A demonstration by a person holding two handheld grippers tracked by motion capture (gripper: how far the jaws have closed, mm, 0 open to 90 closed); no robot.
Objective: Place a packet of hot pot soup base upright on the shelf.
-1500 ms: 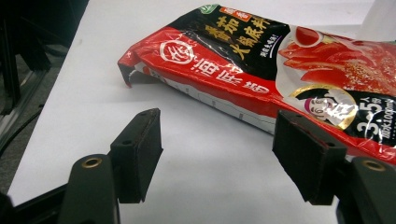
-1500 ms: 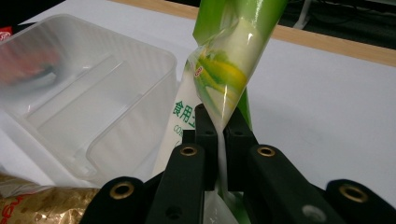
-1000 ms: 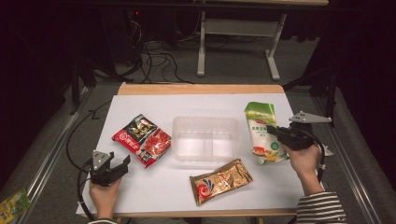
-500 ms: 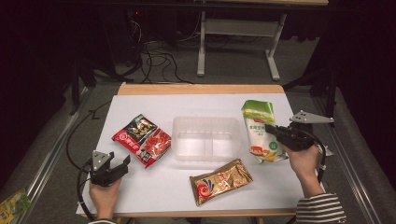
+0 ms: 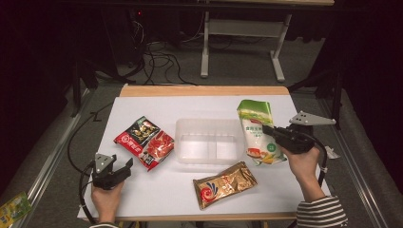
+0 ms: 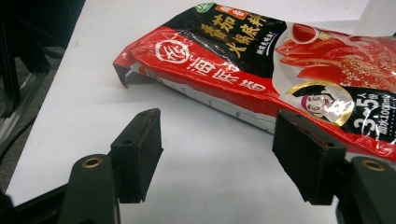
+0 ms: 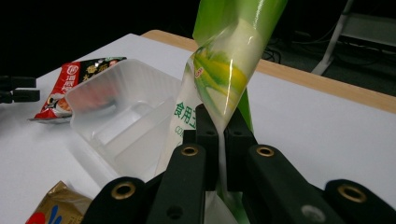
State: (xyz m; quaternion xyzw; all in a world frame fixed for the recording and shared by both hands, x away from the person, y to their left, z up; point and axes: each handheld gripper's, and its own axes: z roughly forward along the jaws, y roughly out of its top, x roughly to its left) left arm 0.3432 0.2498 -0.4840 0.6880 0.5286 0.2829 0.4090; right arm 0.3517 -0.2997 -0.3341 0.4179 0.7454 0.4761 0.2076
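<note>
White table top (image 5: 142, 199), wood-edged along the far side, carries everything. Near its centre sits a clear plastic tray (image 5: 209, 142) with two compartments. To the right of the tray is the green-and-white pouch (image 5: 256, 130), tilted up off the surface with its far end raised; in the right gripper view the pouch (image 7: 219, 79) rises steeply from between the jaws, beside the tray's (image 7: 116, 116) near wall. The right gripper (image 5: 267, 130) is clenched on the pouch's edge, jaws pressed together with the film pinched between them, the hand behind it above the table's right side. Left of the tray lies a red-and-black sachet (image 5: 142, 141), flat on the table; a gold sachet (image 5: 224, 183) lies flat in front of the tray. The left gripper (image 5: 124, 165) rests at the near left corner, jaws released and wide apart, nothing between them, the red-and-black sachet (image 6: 261, 65) just beyond its tips.
</note>
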